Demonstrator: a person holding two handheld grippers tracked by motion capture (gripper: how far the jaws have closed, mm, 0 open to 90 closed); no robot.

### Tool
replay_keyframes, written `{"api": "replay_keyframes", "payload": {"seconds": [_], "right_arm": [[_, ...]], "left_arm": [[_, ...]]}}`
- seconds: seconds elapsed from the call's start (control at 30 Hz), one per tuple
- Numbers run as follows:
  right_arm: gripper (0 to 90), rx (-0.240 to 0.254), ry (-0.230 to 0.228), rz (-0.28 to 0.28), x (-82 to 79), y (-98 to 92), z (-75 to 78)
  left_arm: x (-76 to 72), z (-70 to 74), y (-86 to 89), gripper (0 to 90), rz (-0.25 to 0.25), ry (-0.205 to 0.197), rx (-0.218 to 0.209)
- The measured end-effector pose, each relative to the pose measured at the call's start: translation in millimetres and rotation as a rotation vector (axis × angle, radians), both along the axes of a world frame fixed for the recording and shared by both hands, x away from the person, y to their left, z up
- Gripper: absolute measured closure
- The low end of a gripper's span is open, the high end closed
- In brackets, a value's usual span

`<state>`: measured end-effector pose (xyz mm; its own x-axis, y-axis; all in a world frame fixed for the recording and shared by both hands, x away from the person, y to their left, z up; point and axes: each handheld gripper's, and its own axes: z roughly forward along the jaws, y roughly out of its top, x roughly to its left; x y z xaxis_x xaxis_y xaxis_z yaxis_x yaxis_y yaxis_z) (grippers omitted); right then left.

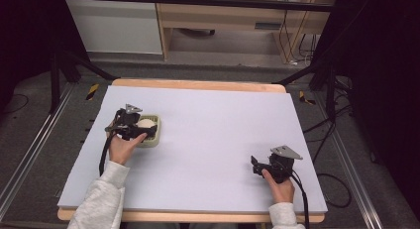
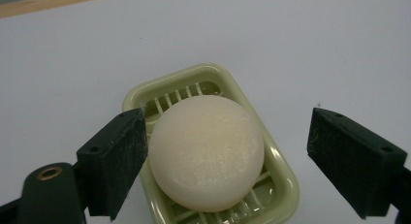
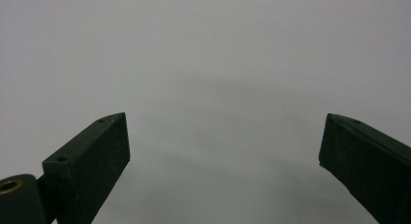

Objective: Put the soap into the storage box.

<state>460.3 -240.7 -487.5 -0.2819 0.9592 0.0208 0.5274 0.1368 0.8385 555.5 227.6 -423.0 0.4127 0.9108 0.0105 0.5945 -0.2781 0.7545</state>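
Pale lavender-grey covering spreads over the surface (image 1: 213, 140) in front of me, with a strip of light wood showing along its far and near edges. From the high view, both of my forearms in light grey sleeves come in from the bottom.

My left hand (image 1: 122, 148) holds the left gripper (image 1: 148, 128) at the left part of the surface, about midway between the near and far edges. It points toward the right, over a pale green soap dish (image 1: 154, 139). My right hand (image 1: 281, 188) holds the right gripper (image 1: 254, 164) near the front right corner, well apart from the dish, pointing left over bare covering.

Through the left gripper view, the soap dish (image 2: 286, 183) is a rounded rectangle with slatted ribs on its floor. Its long axis runs from the upper left of that view down to the lower right. A round, cream-white bar of soap (image 2: 206, 151) lies inside it, toward the nearer end, leaving the ribs bare at the far end. The left gripper (image 2: 228, 156) has its jaws spread wide to either side of the soap. The left jaw sits just beside the soap's edge; I cannot tell whether it touches. The right jaw stands clear of the dish.

Through the right gripper view, the right gripper (image 3: 225, 151) has its jaws wide apart with nothing between them.
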Motion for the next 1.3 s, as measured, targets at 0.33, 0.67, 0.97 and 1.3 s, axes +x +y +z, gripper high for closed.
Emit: {"api": "replay_keyframes", "payload": {"seconds": [0.33,0.67,0.97,1.3], "right_arm": [[4.6,0.006,0.003,-0.001,0.1,-0.3,0.0],[4.5,0.008,0.003,0.000,0.1,-0.7,0.1],[4.5,0.015,-0.002,-0.005,-0.2,-1.5,0.2],[4.5,0.013,-0.002,-0.006,0.3,-1.5,0.0]], "left_arm": [[-23.2,10.8,-3.3,23.3,-0.044,-0.043,-0.034],[-54.7,6.7,-5.1,25.1,-0.093,-0.066,-0.066],[-80.7,-17.6,11.2,22.0,-0.087,-0.053,-0.063],[-108.1,-39.6,37.4,15.7,-0.054,-0.045,-0.037]]}}
